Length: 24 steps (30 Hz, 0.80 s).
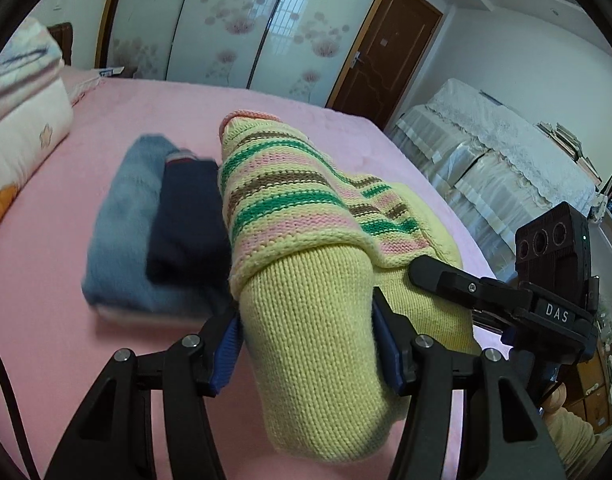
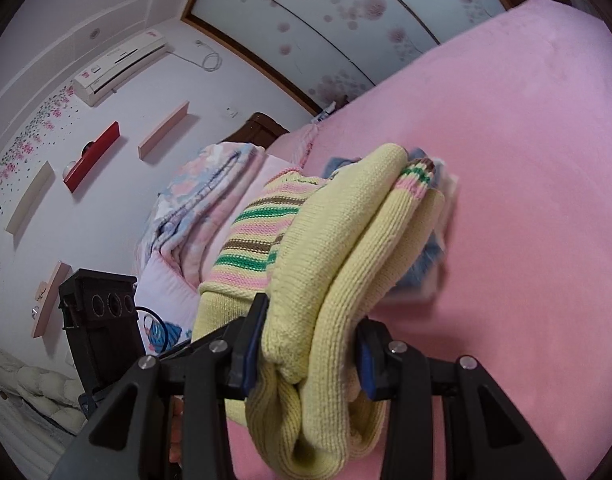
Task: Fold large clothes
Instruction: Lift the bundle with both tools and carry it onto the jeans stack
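Observation:
A folded yellow knit sweater (image 1: 306, 240) with green, pink and brown stripes is held up over the pink bed (image 1: 106, 360). My left gripper (image 1: 308, 344) is shut on one end of its thick folded bundle. My right gripper (image 2: 310, 348) is shut on the other end of the sweater (image 2: 346, 240), with several yellow layers bunched between its blue pads. The right gripper's body also shows in the left wrist view (image 1: 446, 276), touching the sweater's right side.
A folded light blue garment (image 1: 122, 232) and a dark navy one (image 1: 186, 220) lie on the bed beyond the sweater. Folded quilts (image 1: 22, 120) sit at the bed's left. A wardrobe (image 1: 234, 28), door (image 1: 386, 52) and covered furniture (image 1: 486, 160) stand behind.

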Each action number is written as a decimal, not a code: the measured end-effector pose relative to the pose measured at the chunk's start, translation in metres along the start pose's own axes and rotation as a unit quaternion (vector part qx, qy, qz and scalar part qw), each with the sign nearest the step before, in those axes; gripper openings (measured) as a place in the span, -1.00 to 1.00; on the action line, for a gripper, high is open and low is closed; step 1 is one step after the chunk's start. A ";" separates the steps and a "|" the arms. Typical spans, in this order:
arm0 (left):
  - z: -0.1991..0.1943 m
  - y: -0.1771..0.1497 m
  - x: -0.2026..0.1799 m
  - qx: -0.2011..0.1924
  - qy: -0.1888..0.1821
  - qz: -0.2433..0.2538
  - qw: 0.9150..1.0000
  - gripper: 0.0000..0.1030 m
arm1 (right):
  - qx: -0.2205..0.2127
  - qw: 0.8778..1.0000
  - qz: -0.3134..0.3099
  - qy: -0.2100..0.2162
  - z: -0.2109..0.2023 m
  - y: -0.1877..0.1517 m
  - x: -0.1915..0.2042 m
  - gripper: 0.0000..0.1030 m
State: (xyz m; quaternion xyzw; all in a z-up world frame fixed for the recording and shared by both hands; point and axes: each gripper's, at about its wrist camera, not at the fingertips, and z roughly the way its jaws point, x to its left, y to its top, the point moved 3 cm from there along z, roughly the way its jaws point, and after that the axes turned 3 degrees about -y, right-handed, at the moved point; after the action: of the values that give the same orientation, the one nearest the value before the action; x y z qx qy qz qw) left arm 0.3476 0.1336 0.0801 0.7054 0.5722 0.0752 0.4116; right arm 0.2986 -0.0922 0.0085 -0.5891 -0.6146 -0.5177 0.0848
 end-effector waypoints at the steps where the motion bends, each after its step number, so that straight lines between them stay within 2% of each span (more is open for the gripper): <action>1: 0.004 0.014 0.010 -0.005 0.002 0.003 1.000 0.09 | -0.008 1.000 -0.002 0.001 0.016 0.019 0.005 -0.26; 4: 0.023 0.058 0.044 -0.016 0.008 0.012 1.000 0.10 | -0.023 1.000 -0.016 -0.004 0.056 0.058 0.012 -0.26; 6: 0.038 0.078 0.068 -0.018 -0.002 -0.003 1.000 0.10 | -0.022 1.000 -0.017 -0.003 0.079 0.073 0.011 -0.25; 10: 0.080 0.100 0.116 0.005 0.001 -0.026 1.000 0.14 | -0.028 0.999 -0.003 -0.019 0.128 0.096 -0.005 -0.25; 14: 0.125 0.088 0.147 0.041 0.049 -0.037 0.997 0.22 | -0.010 0.998 0.004 -0.064 0.176 0.094 -0.030 -0.25; 16: 0.145 0.074 0.159 0.056 0.077 -0.046 0.994 0.53 | 0.006 0.995 0.011 -0.099 0.196 0.085 -0.048 -0.25; 18: 0.146 0.065 0.162 0.036 0.081 -0.055 0.995 0.70 | 0.003 0.994 0.009 -0.112 0.200 0.079 -0.053 -0.22; 21: 0.142 0.061 0.162 0.027 0.079 -0.062 0.995 0.74 | -0.002 0.993 -0.003 -0.119 0.191 0.075 -0.051 -0.13; 24: 0.136 0.059 0.161 0.032 0.097 -0.058 0.993 0.74 | 0.017 0.990 -0.029 -0.135 0.182 0.073 -0.042 -0.10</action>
State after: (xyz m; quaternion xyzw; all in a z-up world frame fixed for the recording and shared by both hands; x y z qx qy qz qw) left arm 0.5239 0.2063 -0.0271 0.6728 0.6517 0.1010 0.3354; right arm 0.4624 -0.0019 -0.0640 -0.6341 -0.6459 -0.4251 -0.0037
